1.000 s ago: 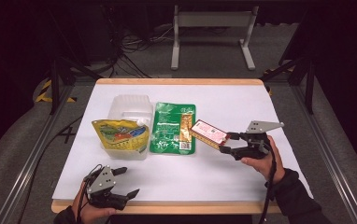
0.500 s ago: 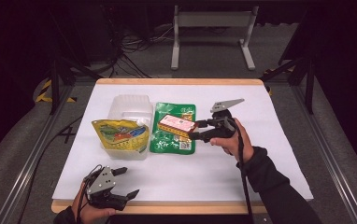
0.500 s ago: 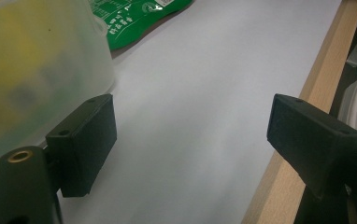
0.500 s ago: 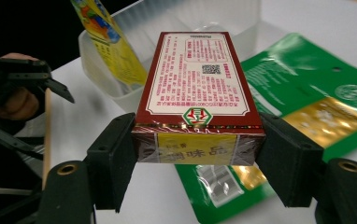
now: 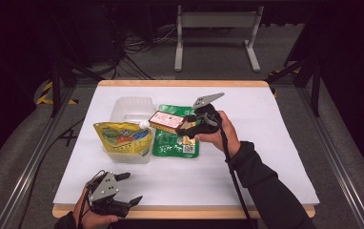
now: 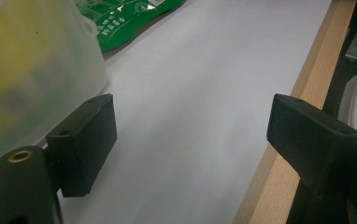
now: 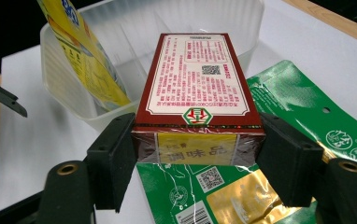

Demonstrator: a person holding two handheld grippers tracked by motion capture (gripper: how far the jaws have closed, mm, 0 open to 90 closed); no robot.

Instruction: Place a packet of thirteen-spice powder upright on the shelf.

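Both pads of my right gripper [image 7: 197, 158] clamp the dark red cardboard box [image 7: 197, 88]; I'd keep it level over the clear plastic tub [image 7: 74, 100] at upper left, left gripper [image 6: 190, 140] idle, unclenched.

The translucent tub [image 5: 131, 106] stands at the middle left of the white table top [image 5: 266, 143], and the yellow pouch [image 5: 122, 136] leans upright in its near end, blocking entry from that side. The far half of the tub is open from above. The green pouch [image 5: 175, 143] lies flat just beside the tub's right wall (low enough to pass over). The red box [image 5: 166, 120], clamped in the right gripper [image 5: 184, 125], hangs over the green pouch near the tub's rim. Bare table spreads right of the pouches and along the near edge, where the left gripper [image 5: 126, 188] rests with its jaws apart.
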